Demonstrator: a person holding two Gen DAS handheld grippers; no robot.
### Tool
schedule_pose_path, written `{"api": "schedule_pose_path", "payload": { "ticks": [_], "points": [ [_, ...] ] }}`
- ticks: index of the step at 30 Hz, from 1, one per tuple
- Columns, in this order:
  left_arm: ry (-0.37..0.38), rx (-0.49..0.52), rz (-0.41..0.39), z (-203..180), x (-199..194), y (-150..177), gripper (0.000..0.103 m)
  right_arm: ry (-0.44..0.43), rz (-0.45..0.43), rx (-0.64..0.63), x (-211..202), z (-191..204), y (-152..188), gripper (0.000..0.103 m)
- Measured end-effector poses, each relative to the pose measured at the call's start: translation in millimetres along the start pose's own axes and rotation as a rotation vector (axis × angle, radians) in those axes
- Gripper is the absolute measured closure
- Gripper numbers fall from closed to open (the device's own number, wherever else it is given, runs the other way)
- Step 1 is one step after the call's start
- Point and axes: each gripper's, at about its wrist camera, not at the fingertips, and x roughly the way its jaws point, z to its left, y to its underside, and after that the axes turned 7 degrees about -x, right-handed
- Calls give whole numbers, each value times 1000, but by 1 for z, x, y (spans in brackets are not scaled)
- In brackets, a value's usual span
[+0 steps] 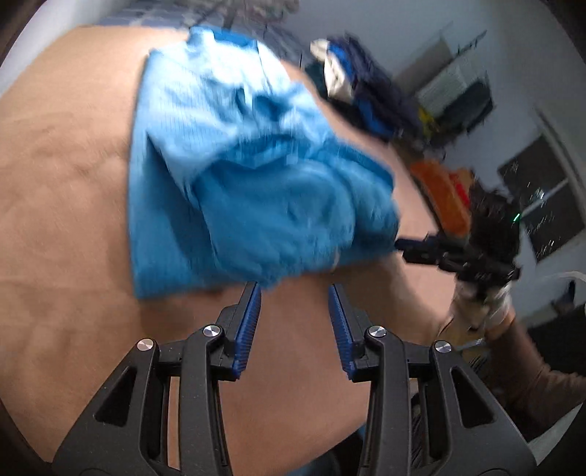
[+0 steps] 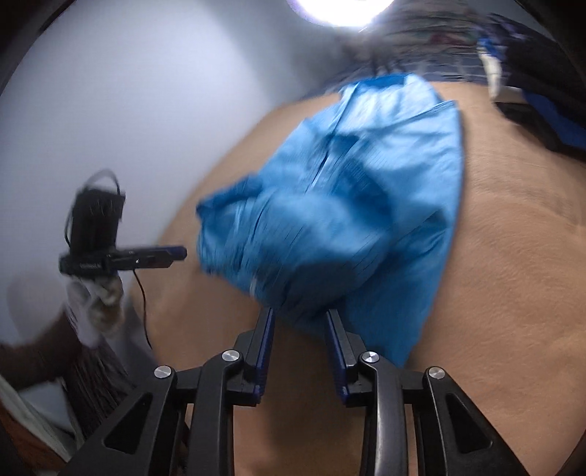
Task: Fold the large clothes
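Note:
A light blue garment (image 1: 234, 175) lies rumpled and partly folded on a brown blanket (image 1: 62, 190). In the left wrist view my left gripper (image 1: 295, 289) hovers at the garment's near edge, open, with only blanket between its blue pads (image 1: 251, 322). At the right, a gloved hand holds my right gripper (image 1: 417, 250), whose tip points at the cloth's corner. In the right wrist view the garment (image 2: 348, 205) bulges just ahead of my right gripper (image 2: 300, 315). Its jaws stand apart with the cloth's edge at their tips, not pinched. The left gripper (image 2: 172, 253) shows side-on, left of the cloth.
A heap of dark blue and white clothes (image 1: 362, 91) (image 2: 542, 95) sits at the blanket's far edge. Orange items (image 1: 439, 194) and a dark window (image 1: 542, 205) lie beyond the bed. A pale wall (image 2: 110, 91) and a bright lamp (image 2: 340, 7) are behind.

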Motion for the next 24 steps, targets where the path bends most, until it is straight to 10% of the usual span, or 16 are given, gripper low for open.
{"api": "schedule_pose_path", "payload": {
  "ticks": [7,24],
  "points": [
    [-88,-34,1,12,25,-18,65,80,90,-64,29,8,-10,75],
    [-146,-210,-279,32,9,-108,65,243,-234,160,11,-50,-100,69]
  ]
}}
